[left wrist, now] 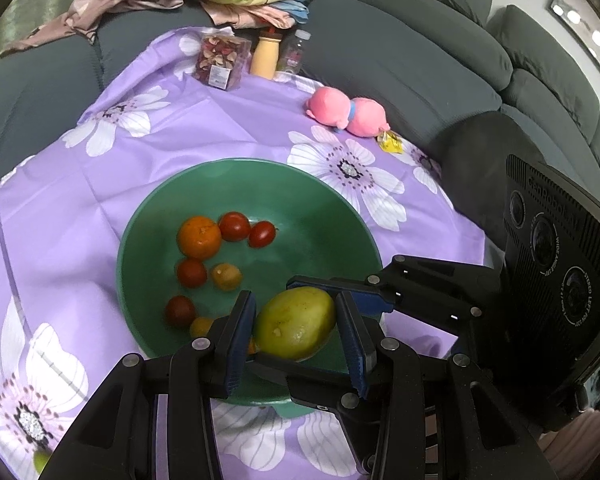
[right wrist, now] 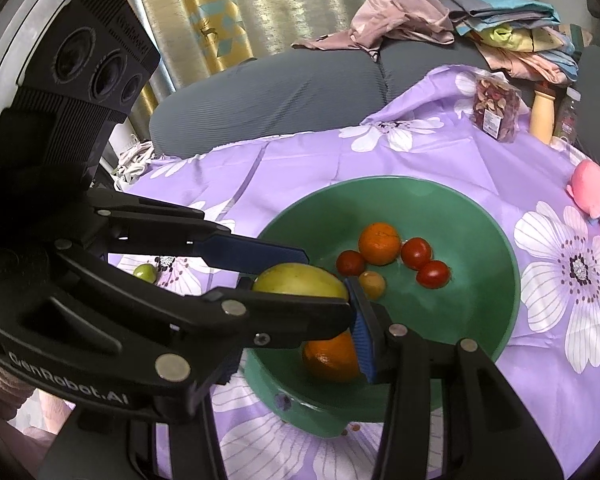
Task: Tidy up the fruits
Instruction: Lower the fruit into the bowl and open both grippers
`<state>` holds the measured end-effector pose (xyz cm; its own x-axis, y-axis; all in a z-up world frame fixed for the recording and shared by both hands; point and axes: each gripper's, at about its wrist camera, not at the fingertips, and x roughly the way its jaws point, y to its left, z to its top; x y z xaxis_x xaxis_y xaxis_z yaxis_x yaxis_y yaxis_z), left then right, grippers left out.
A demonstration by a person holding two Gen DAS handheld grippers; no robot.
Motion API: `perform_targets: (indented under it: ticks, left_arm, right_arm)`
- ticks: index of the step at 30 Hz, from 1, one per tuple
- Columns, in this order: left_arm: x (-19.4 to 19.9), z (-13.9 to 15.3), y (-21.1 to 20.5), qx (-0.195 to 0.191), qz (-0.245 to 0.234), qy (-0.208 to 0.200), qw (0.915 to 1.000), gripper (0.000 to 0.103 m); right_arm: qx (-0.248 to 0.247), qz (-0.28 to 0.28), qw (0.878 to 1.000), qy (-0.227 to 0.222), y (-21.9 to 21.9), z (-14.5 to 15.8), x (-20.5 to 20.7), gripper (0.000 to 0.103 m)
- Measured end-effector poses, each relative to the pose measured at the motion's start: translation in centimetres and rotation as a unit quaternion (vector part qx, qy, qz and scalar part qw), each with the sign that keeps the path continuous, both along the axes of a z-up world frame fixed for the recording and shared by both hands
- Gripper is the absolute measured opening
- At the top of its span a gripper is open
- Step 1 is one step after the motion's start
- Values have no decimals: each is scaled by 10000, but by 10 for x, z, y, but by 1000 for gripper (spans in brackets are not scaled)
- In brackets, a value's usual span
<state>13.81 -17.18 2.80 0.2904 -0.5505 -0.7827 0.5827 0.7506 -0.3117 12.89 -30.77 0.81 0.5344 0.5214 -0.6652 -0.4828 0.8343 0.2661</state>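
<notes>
I have both grippers over the near side of the bowl point(left wrist: 320, 216), each loaded. The left gripper point(left wrist: 294, 299) is partly closed, its blue pads pressed on either side of the mango point(left wrist: 296, 324), which hangs just above the bowl's near slope. The right gripper point(right wrist: 312, 344) is also partly closed, on an orange point(right wrist: 332, 360). One pad touches its right side. The other is hidden behind the left fingers, so I judge the hold rather than see all of it.

The two sets of fingers cross each other here, so I would release one fruit at a time. I think the mango should go first, lowered until it almost rests on the green wall. Then I would open slowly, because it will roll down toward the tomatoes point(left wrist: 234, 226) and the other orange point(left wrist: 199, 238). I would lift the left side clear before letting the held orange go, and set that one low as well, since dropped fruit bruises.

A small green fruit point(right wrist: 146, 273) lies on the cloth point(right wrist: 300, 152), outside the bowl and left of it in the right view. That one looks like the next job.
</notes>
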Motion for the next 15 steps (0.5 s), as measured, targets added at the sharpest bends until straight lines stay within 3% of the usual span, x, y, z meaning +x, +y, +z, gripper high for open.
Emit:
perform_targets:
  ticks: [15]
  left_arm:
    - [6,-10,-5,-21,-32,119,9999,41]
  right_arm:
    - [1,-70,9999,145,-4,-6,6,46]
